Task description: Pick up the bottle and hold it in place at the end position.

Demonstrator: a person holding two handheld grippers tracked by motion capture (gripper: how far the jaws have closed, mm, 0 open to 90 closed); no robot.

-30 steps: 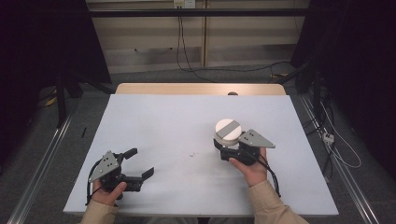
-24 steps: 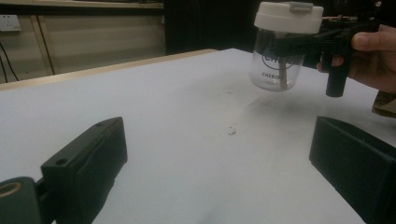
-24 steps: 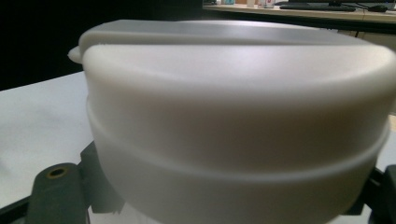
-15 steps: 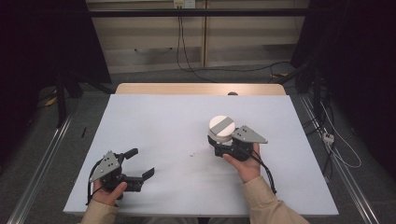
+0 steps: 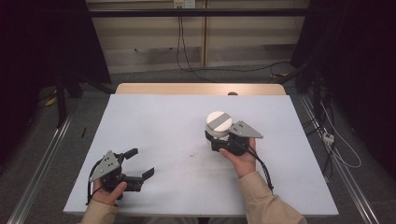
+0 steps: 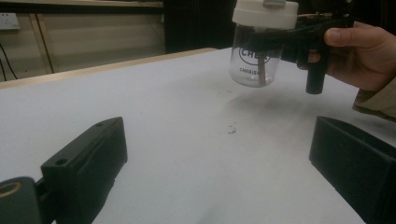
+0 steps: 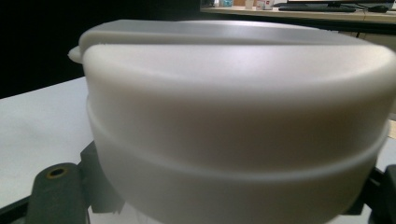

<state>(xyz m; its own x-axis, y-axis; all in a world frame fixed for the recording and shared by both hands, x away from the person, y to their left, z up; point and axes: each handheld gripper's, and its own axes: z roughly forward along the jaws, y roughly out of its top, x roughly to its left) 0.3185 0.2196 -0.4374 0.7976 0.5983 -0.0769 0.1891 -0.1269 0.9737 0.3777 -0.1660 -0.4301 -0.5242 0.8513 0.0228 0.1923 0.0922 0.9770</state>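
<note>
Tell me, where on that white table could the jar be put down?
Almost anywhere. The table is bare from its far wooden edge down to the left gripper, and bare again right of the right gripper. The only busy spot is around the jar it carries above the surface.

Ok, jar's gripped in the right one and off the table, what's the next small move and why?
Probably carry the jar toward the left gripper: the right gripper clamps it under its white lid, clear of the table, while the left sits open and idle, ready to take it.
</note>
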